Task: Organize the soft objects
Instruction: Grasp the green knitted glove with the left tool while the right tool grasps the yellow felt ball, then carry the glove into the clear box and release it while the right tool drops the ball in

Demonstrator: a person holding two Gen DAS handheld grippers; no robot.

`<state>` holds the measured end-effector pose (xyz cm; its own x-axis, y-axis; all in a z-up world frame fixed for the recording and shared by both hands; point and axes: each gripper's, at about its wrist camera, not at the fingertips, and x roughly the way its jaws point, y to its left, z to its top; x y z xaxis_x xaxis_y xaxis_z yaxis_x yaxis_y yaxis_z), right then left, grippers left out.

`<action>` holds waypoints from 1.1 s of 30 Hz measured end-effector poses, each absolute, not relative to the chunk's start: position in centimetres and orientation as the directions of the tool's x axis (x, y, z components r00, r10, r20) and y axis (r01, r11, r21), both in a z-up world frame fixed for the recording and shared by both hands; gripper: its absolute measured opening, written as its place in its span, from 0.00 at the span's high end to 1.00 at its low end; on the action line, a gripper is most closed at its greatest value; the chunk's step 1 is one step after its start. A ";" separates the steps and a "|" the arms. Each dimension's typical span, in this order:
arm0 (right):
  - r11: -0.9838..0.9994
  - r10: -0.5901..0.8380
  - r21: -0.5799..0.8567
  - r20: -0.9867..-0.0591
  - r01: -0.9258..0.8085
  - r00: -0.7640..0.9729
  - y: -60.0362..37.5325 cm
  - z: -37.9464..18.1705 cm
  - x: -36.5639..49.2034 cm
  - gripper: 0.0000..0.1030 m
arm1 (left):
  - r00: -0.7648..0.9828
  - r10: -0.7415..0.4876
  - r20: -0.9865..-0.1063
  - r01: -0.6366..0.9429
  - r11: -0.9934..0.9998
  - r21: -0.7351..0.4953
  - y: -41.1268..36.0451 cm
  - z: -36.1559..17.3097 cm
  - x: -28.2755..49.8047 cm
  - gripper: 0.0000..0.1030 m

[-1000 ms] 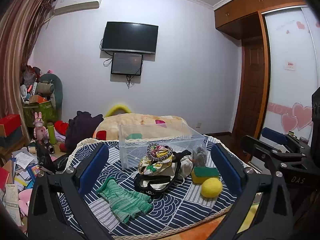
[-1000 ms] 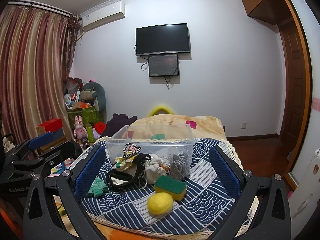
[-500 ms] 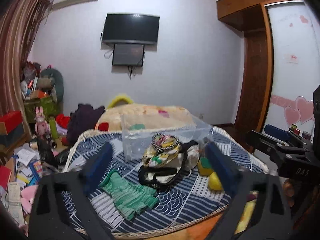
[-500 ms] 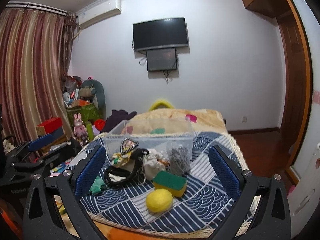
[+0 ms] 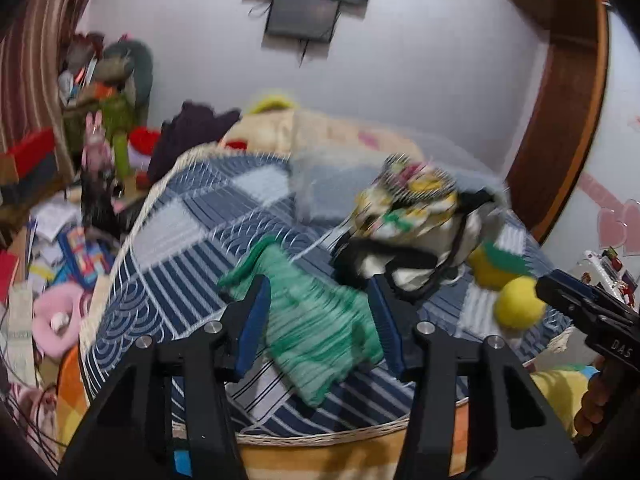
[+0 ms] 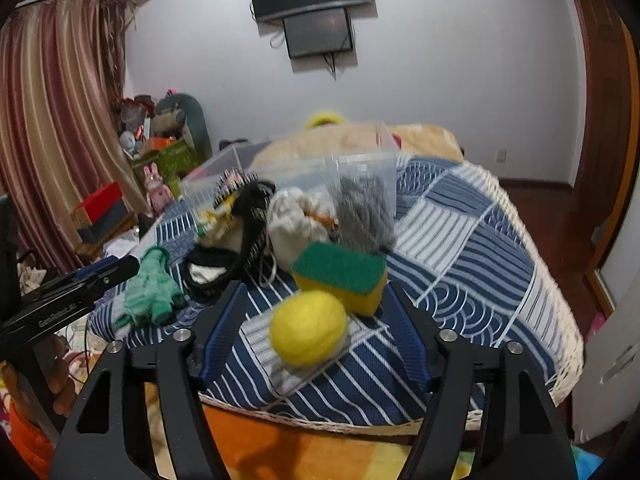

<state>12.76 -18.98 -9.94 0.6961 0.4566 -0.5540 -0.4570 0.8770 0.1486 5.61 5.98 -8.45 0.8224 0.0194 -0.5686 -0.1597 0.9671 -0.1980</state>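
Observation:
A green knitted glove (image 5: 316,320) lies on the blue patterned cloth (image 5: 192,248); my left gripper (image 5: 320,320) is open with a finger on either side of it, not closed. A yellow ball (image 6: 308,328) and a green-topped yellow sponge (image 6: 340,276) lie near the table's front; my right gripper (image 6: 316,320) is open around the ball. Behind are a floral pouch with black strap (image 5: 408,200), a white cloth bundle (image 6: 292,224), a grey fuzzy item (image 6: 360,216) and a clear plastic box (image 6: 320,164).
The round table's woven edge (image 6: 360,420) is close in front. Clutter of papers, toys and boxes (image 5: 60,240) fills the floor on the left. A bed with a beige blanket (image 5: 320,132) lies behind the table. A wardrobe stands at the right.
Both grippers have moved forward and down toward the table and narrowed. The left now straddles the green glove, the right the yellow ball.

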 end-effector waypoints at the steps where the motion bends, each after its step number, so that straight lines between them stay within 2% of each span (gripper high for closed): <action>1: 0.876 0.457 0.153 -0.561 -0.456 0.690 -18.9 -10.1 12.9 0.37 | 0.810 0.023 -0.586 -0.171 0.965 -0.200 6.2 -9.1 5.9 0.51; 9: 0.865 0.473 0.194 -0.622 -0.462 0.624 -18.6 -11.6 13.9 0.44 | 0.762 0.048 -0.646 -0.217 0.958 -0.185 7.1 -11.8 6.8 0.52; 12: 0.855 0.485 0.196 -0.627 -0.479 0.609 -18.4 -11.8 13.9 0.52 | 0.758 0.014 -0.652 -0.201 0.956 -0.213 7.4 -12.2 6.7 0.65; 14: 0.845 0.499 0.197 -0.627 -0.498 0.598 -18.2 -11.7 13.8 0.61 | 0.761 -0.022 -0.649 -0.181 0.953 -0.244 7.6 -12.2 6.6 0.70; 18: 0.851 0.483 0.156 -0.609 -0.502 0.630 -17.9 -11.3 13.2 0.62 | 0.764 -0.050 -0.643 -0.164 0.949 -0.268 7.9 -11.8 6.6 0.79; 23: 0.852 0.488 0.146 -0.569 -0.502 0.662 -18.3 -10.1 13.0 0.62 | 0.789 -0.022 -0.614 -0.162 0.957 -0.243 7.8 -10.3 6.0 0.80; 33: 0.864 0.468 0.085 -0.501 -0.496 0.729 -18.0 -6.7 14.3 0.62 | 0.872 -0.025 -0.489 -0.081 0.977 -0.195 6.5 -4.4 5.8 0.80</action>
<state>14.29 -18.00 -6.73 0.7286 0.4676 -0.5005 -0.4960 0.8641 0.0852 5.82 6.54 -4.39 0.8718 -0.0251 -0.4892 -0.0813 0.9774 -0.1951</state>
